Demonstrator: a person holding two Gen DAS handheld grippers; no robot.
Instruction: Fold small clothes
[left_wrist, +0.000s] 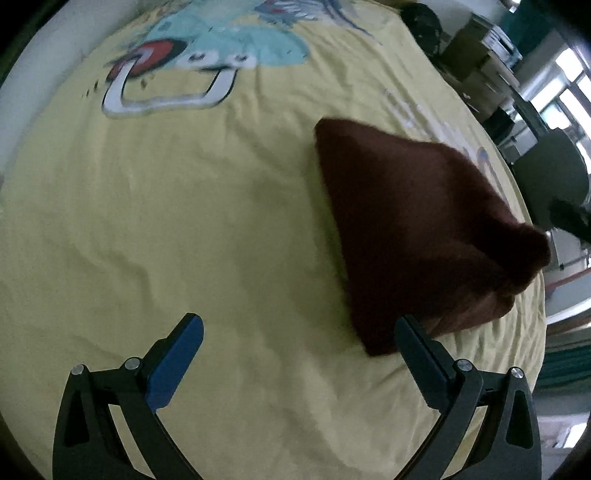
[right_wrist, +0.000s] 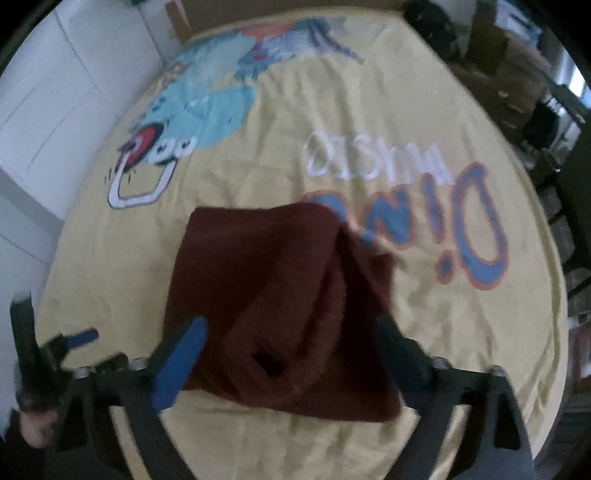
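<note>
A small dark maroon fuzzy garment (left_wrist: 417, 236) lies folded in a thick bundle on the yellow bed sheet (left_wrist: 184, 221). My left gripper (left_wrist: 299, 339) is open and empty above the sheet, with the garment's near corner just beyond its right finger. In the right wrist view the garment (right_wrist: 280, 295) lies directly ahead, with overlapping folds on top. My right gripper (right_wrist: 291, 343) is open, its fingers standing to either side of the garment's near edge. The left gripper (right_wrist: 62, 343) shows at the far left of that view.
The sheet carries a blue dinosaur print (right_wrist: 207, 107) and large lettering (right_wrist: 436, 218). A white wall (right_wrist: 55, 92) runs along the left. Cardboard boxes (left_wrist: 476, 51) and dark clutter stand beyond the bed's right edge, near a bright window (left_wrist: 569, 92).
</note>
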